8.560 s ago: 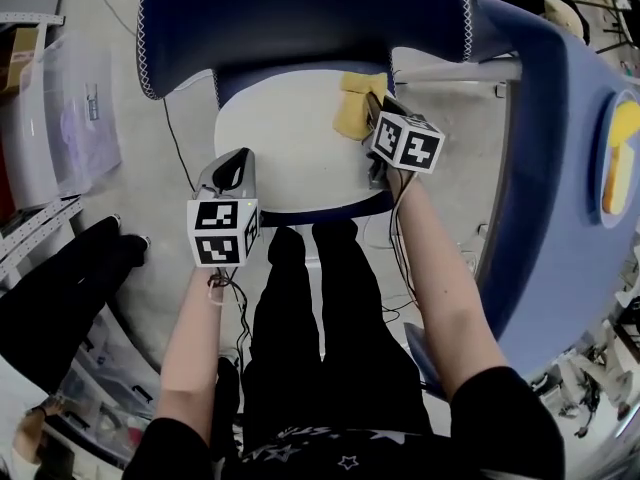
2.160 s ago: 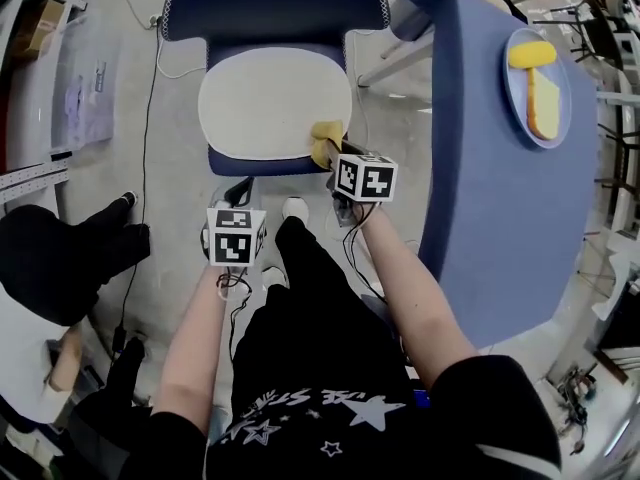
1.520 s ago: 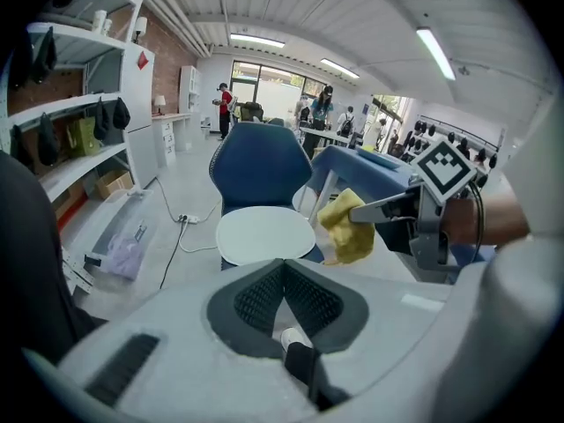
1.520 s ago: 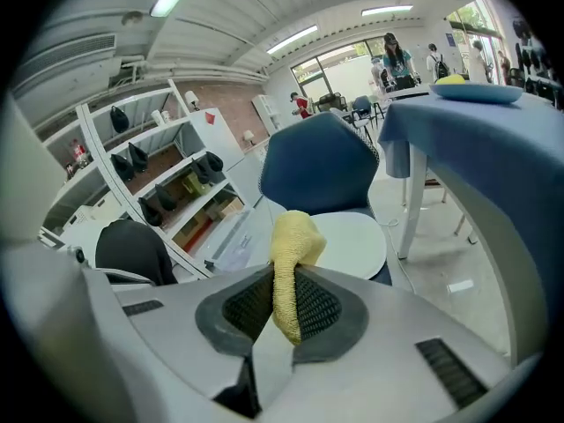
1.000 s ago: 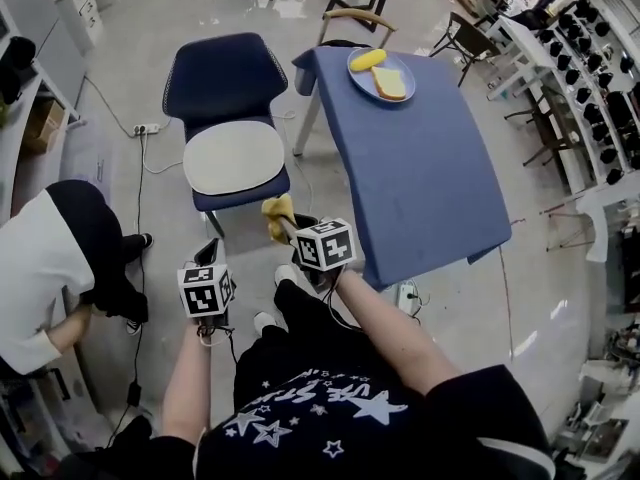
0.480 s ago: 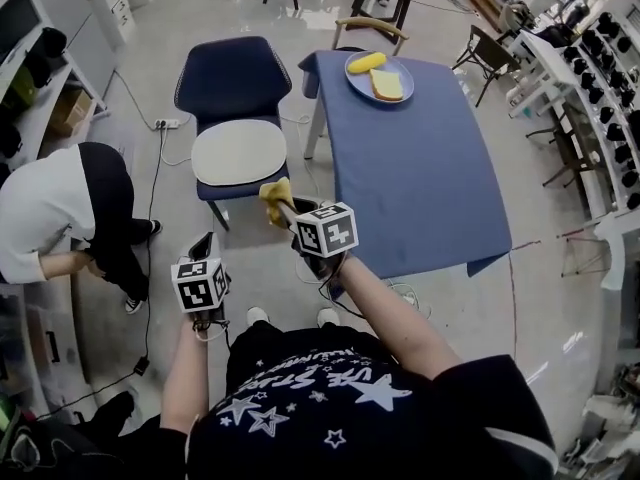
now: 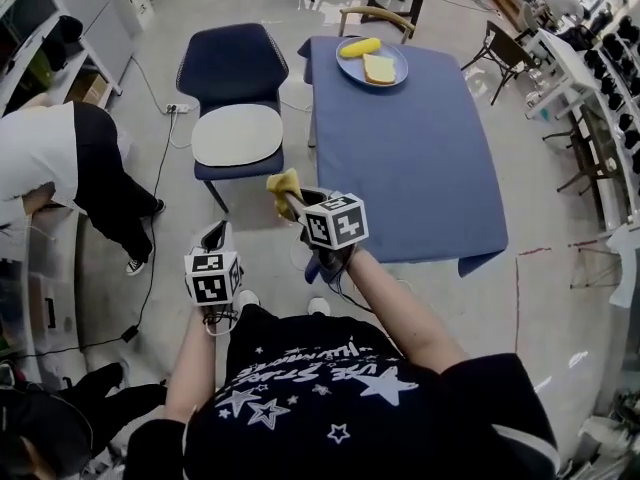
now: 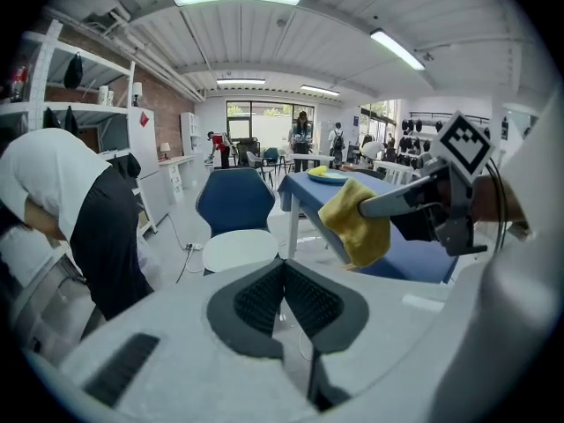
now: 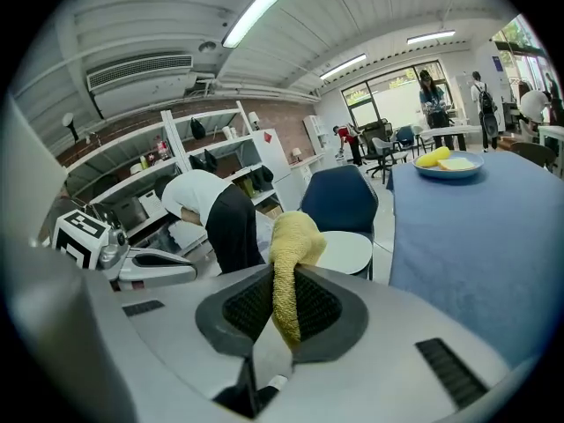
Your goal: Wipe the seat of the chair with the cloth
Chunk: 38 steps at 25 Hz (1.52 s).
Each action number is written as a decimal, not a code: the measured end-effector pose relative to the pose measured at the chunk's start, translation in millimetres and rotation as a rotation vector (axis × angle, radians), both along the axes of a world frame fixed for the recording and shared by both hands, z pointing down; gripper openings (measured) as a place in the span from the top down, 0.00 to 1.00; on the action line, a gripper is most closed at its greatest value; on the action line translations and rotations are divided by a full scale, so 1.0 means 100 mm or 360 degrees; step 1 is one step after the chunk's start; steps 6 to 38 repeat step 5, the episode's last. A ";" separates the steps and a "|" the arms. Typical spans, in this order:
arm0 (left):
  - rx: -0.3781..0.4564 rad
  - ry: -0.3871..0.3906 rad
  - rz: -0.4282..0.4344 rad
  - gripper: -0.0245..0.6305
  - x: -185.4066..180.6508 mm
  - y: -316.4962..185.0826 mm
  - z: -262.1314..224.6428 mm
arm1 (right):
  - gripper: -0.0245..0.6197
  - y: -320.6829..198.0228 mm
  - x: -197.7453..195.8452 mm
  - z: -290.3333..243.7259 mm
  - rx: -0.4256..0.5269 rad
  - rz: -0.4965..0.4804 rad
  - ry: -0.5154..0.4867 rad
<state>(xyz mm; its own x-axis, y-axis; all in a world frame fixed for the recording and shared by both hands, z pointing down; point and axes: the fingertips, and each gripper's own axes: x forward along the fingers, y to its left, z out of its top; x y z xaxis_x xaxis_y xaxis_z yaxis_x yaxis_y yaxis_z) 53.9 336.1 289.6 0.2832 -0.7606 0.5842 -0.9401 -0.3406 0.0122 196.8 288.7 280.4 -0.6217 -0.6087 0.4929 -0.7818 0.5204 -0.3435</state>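
Observation:
The dark blue chair (image 7: pixel 233 68) with its white seat (image 7: pixel 238 134) stands ahead of me, well beyond both grippers; it also shows in the left gripper view as the chair (image 8: pixel 233 203) and seat (image 8: pixel 240 249). My right gripper (image 7: pixel 290 196) is shut on the yellow cloth (image 7: pixel 283 182), held in the air between the chair and the blue table (image 7: pixel 415 138). The cloth (image 9: pixel 289 263) hangs pinched between the right jaws. My left gripper (image 7: pixel 213 240) is lower and to the left, shut with nothing in it.
A plate (image 7: pixel 373 61) with yellow food sits at the table's far end. A person in a white top (image 7: pixel 55 158) bends over at the left beside shelves (image 7: pixel 40 28). A cable (image 7: pixel 160 183) runs over the floor by the chair. More chairs and tables stand further off.
I have stepped back from the chair: the right gripper lifted the cloth off the seat's front edge and both grippers now hang well short of it. The person at left moved.

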 end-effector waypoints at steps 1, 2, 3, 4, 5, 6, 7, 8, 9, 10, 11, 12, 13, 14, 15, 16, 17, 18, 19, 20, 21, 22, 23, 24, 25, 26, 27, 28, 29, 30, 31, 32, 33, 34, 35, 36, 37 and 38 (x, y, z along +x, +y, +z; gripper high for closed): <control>0.0005 -0.0004 0.0002 0.93 0.06 0.04 -0.01 | 0.89 0.04 0.05 -0.01 0.0004 -0.0005 -0.0003; 0.0007 -0.0007 0.0003 0.93 0.12 0.07 0.00 | 0.89 0.08 0.10 -0.01 0.0008 -0.0008 -0.0006; 0.0008 -0.0009 0.0003 0.93 0.18 0.11 0.00 | 0.89 0.11 0.16 -0.01 0.0012 -0.0010 -0.0009; 0.0008 -0.0008 0.0003 0.93 0.24 0.14 0.00 | 0.89 0.15 0.21 -0.02 0.0015 -0.0012 -0.0011; 0.0008 -0.0008 0.0002 0.93 0.29 0.18 0.01 | 0.89 0.19 0.26 -0.02 0.0019 -0.0014 -0.0013; 0.0008 -0.0008 0.0002 0.93 0.29 0.18 0.01 | 0.89 0.19 0.26 -0.02 0.0019 -0.0014 -0.0013; 0.0008 -0.0008 0.0002 0.93 0.29 0.18 0.01 | 0.89 0.19 0.26 -0.02 0.0019 -0.0014 -0.0013; 0.0008 -0.0008 0.0002 0.93 0.29 0.18 0.01 | 0.89 0.19 0.26 -0.02 0.0019 -0.0014 -0.0013; 0.0008 -0.0008 0.0002 0.93 0.29 0.18 0.01 | 0.89 0.19 0.26 -0.02 0.0019 -0.0014 -0.0013; 0.0008 -0.0008 0.0002 0.93 0.29 0.18 0.01 | 0.89 0.19 0.26 -0.02 0.0019 -0.0014 -0.0013; 0.0008 -0.0008 0.0002 0.93 0.29 0.18 0.01 | 0.89 0.19 0.26 -0.02 0.0019 -0.0014 -0.0013; 0.0008 -0.0008 0.0002 0.93 0.29 0.18 0.01 | 0.89 0.19 0.26 -0.02 0.0019 -0.0014 -0.0013; 0.0008 -0.0008 0.0002 0.93 0.29 0.18 0.01 | 0.89 0.19 0.26 -0.02 0.0019 -0.0014 -0.0013; 0.0008 -0.0008 0.0002 0.93 0.29 0.18 0.01 | 0.89 0.19 0.26 -0.02 0.0019 -0.0014 -0.0013; 0.0008 -0.0008 0.0002 0.93 0.29 0.18 0.01 | 0.89 0.19 0.26 -0.02 0.0019 -0.0014 -0.0013; 0.0008 -0.0008 0.0002 0.93 0.29 0.18 0.01 | 0.89 0.19 0.26 -0.02 0.0019 -0.0014 -0.0013; 0.0008 -0.0008 0.0002 0.93 0.29 0.18 0.01 | 0.89 0.19 0.26 -0.02 0.0019 -0.0014 -0.0013; 0.0008 -0.0008 0.0002 0.93 0.29 0.18 0.01 | 0.89 0.19 0.26 -0.02 0.0019 -0.0014 -0.0013; 0.0008 -0.0008 0.0002 0.93 0.29 0.18 0.01 | 0.89 0.19 0.26 -0.02 0.0019 -0.0014 -0.0013; 0.0008 -0.0008 0.0002 0.93 0.29 0.18 0.01 | 0.89 0.19 0.26 -0.02 0.0019 -0.0014 -0.0013; 0.0008 -0.0008 0.0002 0.93 0.29 0.18 0.01 | 0.89 0.19 0.26 -0.02 0.0019 -0.0014 -0.0013; 0.0008 -0.0008 0.0002 0.93 0.29 0.18 0.01 | 0.89 0.19 0.26 -0.02 0.0019 -0.0014 -0.0013; 0.0008 -0.0008 0.0002 0.93 0.29 0.18 0.01 | 0.89 0.19 0.26 -0.02 0.0019 -0.0014 -0.0013; 0.0008 -0.0008 0.0002 0.93 0.29 0.18 0.01 | 0.89 0.19 0.26 -0.02 0.0019 -0.0014 -0.0013; 0.0008 -0.0008 0.0002 0.93 0.29 0.18 0.01 | 0.89 0.19 0.26 -0.02 0.0019 -0.0014 -0.0013; 0.0008 -0.0008 0.0002 0.93 0.29 0.18 0.01 | 0.89 0.19 0.26 -0.02 0.0019 -0.0014 -0.0013; 0.0008 -0.0008 0.0002 0.93 0.29 0.18 0.01 | 0.89 0.19 0.26 -0.02 0.0019 -0.0014 -0.0013; 0.0008 -0.0008 0.0002 0.93 0.29 0.18 0.01 | 0.89 0.19 0.26 -0.02 0.0019 -0.0014 -0.0013; 0.0008 -0.0008 0.0002 0.93 0.29 0.18 0.01 | 0.89 0.19 0.26 -0.02 0.0019 -0.0014 -0.0013; 0.0008 -0.0008 0.0002 0.93 0.29 0.18 0.01 | 0.89 0.19 0.26 -0.02 0.0019 -0.0014 -0.0013; 0.0008 -0.0008 0.0002 0.93 0.29 0.18 0.01 | 0.89 0.19 0.26 -0.02 0.0019 -0.0014 -0.0013; 0.0008 -0.0008 0.0002 0.93 0.29 0.18 0.01 | 0.89 0.19 0.26 -0.02 0.0019 -0.0014 -0.0013; 0.0008 -0.0008 0.0002 0.93 0.29 0.18 0.01 | 0.89 0.19 0.26 -0.02 0.0019 -0.0014 -0.0013; 0.0008 -0.0008 0.0002 0.93 0.29 0.18 0.01 | 0.89 0.19 0.26 -0.02 0.0019 -0.0014 -0.0013; 0.0008 -0.0008 0.0002 0.93 0.29 0.18 0.01 | 0.89 0.19 0.26 -0.02 0.0019 -0.0014 -0.0013; 0.0008 -0.0008 0.0002 0.93 0.29 0.18 0.01 | 0.89 0.19 0.26 -0.02 0.0019 -0.0014 -0.0013; 0.0008 -0.0008 0.0002 0.93 0.29 0.18 0.01 | 0.89 0.19 0.26 -0.02 0.0019 -0.0014 -0.0013; 0.0008 -0.0008 0.0002 0.93 0.29 0.18 0.01 | 0.89 0.19 0.26 -0.02 0.0019 -0.0014 -0.0013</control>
